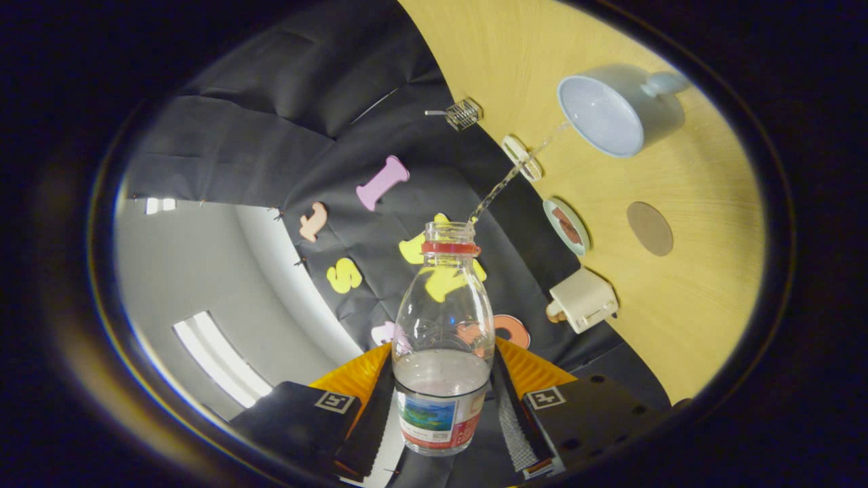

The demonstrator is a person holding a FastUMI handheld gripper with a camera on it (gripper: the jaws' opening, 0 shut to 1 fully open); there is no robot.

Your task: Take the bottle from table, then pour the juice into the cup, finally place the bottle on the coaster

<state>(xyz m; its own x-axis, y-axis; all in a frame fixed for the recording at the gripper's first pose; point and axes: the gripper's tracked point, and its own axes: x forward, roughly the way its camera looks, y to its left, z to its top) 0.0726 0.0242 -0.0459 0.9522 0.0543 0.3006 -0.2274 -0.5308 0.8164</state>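
My gripper (442, 393) is shut on a clear glass bottle (444, 318), both fingers pressing on its labelled lower half. The bottle has a red ring under its open mouth and is tilted sideways, so the wooden table (698, 291) stands like a wall beyond it. A thin stream of clear liquid (508, 179) runs from the mouth toward the pale blue cup (610, 112), which stands on the table with its handle turned away. A round brown coaster (649, 228) lies on the table beside the cup.
Along the table's back edge stand a small wire basket (463, 113), a white round object (521, 157), a small plate with something dark red on it (566, 226) and a cream box-shaped object (584, 299). Black cloth hangs behind them.
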